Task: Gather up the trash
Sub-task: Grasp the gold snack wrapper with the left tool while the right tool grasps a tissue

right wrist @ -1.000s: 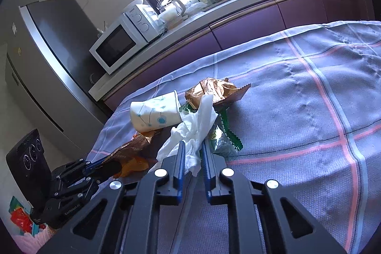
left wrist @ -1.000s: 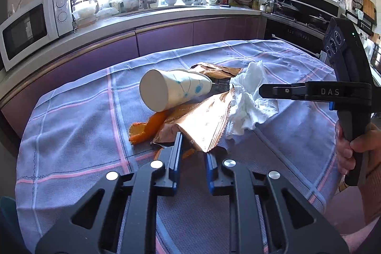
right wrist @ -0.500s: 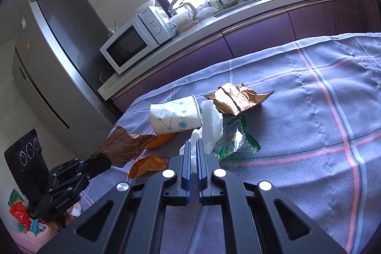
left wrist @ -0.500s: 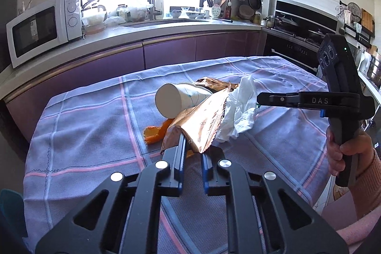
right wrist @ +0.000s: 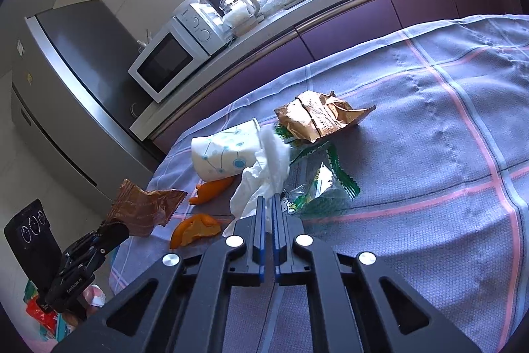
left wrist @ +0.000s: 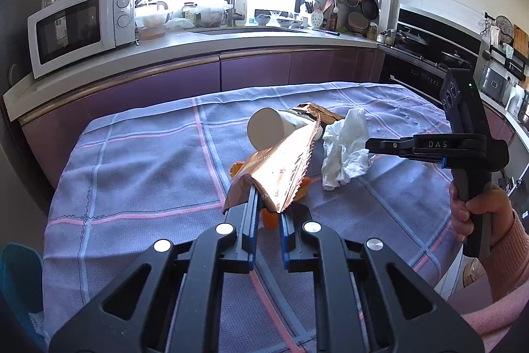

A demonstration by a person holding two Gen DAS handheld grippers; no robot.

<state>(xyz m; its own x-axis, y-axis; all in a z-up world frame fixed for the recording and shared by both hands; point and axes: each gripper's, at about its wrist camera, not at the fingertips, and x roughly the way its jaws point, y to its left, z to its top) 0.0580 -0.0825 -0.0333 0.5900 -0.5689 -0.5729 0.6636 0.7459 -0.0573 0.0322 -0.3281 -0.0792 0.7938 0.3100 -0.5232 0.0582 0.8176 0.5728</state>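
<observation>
Trash is pinched tight in both grippers, so lift slowly: left gripper (left wrist: 266, 214) grasps the brown wrapper (left wrist: 281, 167), right gripper (right wrist: 268, 214) the white tissue (right wrist: 264, 174).

Brown wrapper (left wrist: 281, 167) and tissue (right wrist: 264, 174) now lifted.

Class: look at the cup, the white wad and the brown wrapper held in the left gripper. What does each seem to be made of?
Cup: probably paper, matte white with a blue printed pattern and a rolled rim.
White wad: likely tissue or napkin paper, soft, matte and crumpled.
Brown wrapper: seemingly foil-lined plastic film, shiny and coppery, with a zigzag-cut edge and sharp creases.
</observation>
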